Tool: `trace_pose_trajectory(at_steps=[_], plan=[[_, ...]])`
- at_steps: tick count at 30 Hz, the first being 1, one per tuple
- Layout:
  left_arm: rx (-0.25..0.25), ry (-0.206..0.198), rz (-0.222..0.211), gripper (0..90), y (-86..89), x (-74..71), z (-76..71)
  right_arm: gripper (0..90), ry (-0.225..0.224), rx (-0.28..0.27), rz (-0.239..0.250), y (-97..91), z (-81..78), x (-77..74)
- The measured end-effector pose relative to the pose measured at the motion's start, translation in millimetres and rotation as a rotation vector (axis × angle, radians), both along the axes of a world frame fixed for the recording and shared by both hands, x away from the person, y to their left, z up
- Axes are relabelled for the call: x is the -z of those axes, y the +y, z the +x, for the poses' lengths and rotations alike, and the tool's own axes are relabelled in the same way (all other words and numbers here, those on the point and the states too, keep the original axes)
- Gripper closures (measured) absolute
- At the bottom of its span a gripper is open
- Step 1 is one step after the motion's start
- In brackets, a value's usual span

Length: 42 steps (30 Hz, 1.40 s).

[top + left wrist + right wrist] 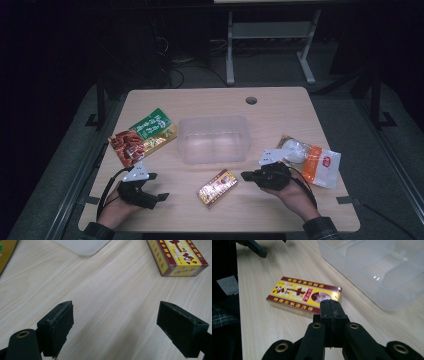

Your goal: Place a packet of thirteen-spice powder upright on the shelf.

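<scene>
Yellow box [217, 187] lies flat, long axis diagonal toward the container [214, 139].

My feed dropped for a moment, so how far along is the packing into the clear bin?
Nothing looks packed: the clear bin seems empty. The right tongs are shut on nothing, pointing at the yellow box, which lies on the table. The left tongs hang open over bare wood. The green and red packets and the white and orange bag also lie outside.
</scene>
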<state>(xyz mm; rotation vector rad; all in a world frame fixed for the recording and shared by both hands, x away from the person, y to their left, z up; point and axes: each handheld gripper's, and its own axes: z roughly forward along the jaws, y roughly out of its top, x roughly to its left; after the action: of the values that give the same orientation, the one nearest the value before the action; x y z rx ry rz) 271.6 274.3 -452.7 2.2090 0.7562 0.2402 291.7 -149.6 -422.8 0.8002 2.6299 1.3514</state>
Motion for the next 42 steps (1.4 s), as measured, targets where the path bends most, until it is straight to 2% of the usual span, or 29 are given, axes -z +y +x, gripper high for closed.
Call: trace_pose_trajectory(at_steps=[8, 9, 10, 16, 28, 29, 33, 34, 37, 42], plan=[[0.003, 0.001, 0.005, 13.6, 1.3, -0.1, 0.6, 89.8, -0.007, -0.038, -0.012, 23.0, 13.0, -2.6], [0.0, 0.0, -0.003, 13.6, 0.8, 0.1, 0.3, 89.8, -0.006, -0.044, -0.01, 25.2, 14.1, -2.3], [0.005, -0.001, 0.0, 13.6, 0.6, 0.2, 0.3, 89.8, -0.006, -0.058, -0.03, 31.6, 16.2, -0.6], [0.01, 0.003, 0.005, 13.7, 0.6, 0.6, 0.7, 89.9, -0.005, -0.072, -0.034, 44.4, 24.1, 2.4], [0.01, 0.006, 0.0, 13.8, 0.4, 1.7, 0.8, 89.9, -0.001, -0.092, -0.076, 80.5, 43.8, 17.3], [0.011, 0.007, 0.001, 13.8, 0.3, 1.8, 0.9, 90.0, -0.002, -0.092, -0.091, 83.7, 46.8, 20.7], [0.012, 0.007, 0.0, 13.8, 0.2, 2.0, 1.0, 90.0, -0.003, -0.077, -0.114, 84.3, 52.4, 26.5], [0.012, 0.009, 0.001, 13.8, 0.1, 1.9, 1.0, 90.0, 0.013, -0.067, -0.11, 84.1, 52.9, 27.3], [0.017, 0.004, 0.008, 13.8, 0.5, 1.9, 1.0, 90.0, 0.006, -0.072, -0.135, 82.0, 55.6, 30.8], [0.011, 0.006, 0.001, 13.8, 0.4, 1.7, 0.4, 90.0, 0.021, -0.064, -0.131, 80.6, 54.4, 30.2]])
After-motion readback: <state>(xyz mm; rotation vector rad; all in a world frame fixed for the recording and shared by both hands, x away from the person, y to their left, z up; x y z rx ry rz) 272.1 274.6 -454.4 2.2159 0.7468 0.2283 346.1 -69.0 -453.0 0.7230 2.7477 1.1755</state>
